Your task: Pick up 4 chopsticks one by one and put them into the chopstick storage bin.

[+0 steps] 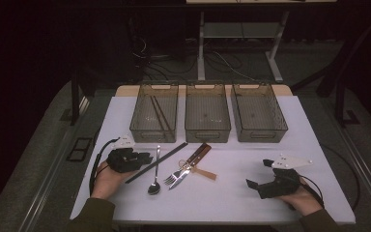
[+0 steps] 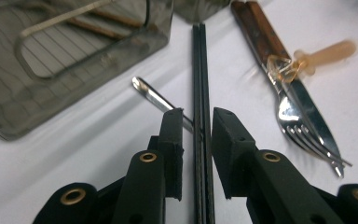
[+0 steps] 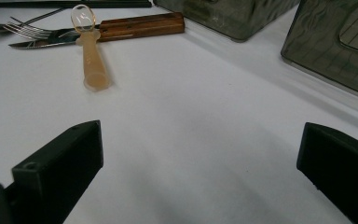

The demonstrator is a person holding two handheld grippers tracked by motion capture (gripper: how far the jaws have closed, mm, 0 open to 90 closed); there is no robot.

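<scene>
Black chopsticks [image 2: 202, 93] between left tool [image 2: 196, 128] jaws

Dim high view, dark room around a lit white table [image 1: 232, 188], soft shadows, glare on the fork [image 2: 303, 130], amber spoon [image 2: 317, 58] blurred at two o'clock, near claws soft

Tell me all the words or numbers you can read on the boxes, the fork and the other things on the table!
There are none to read.
The three grey bins: plain mesh walls, no label.
The black chopsticks, fork and knife with wooden handles: no brand or stamp visible.
The small amber spoon: bare.
The left tongs and right tongs: plain black, no markings.
</scene>
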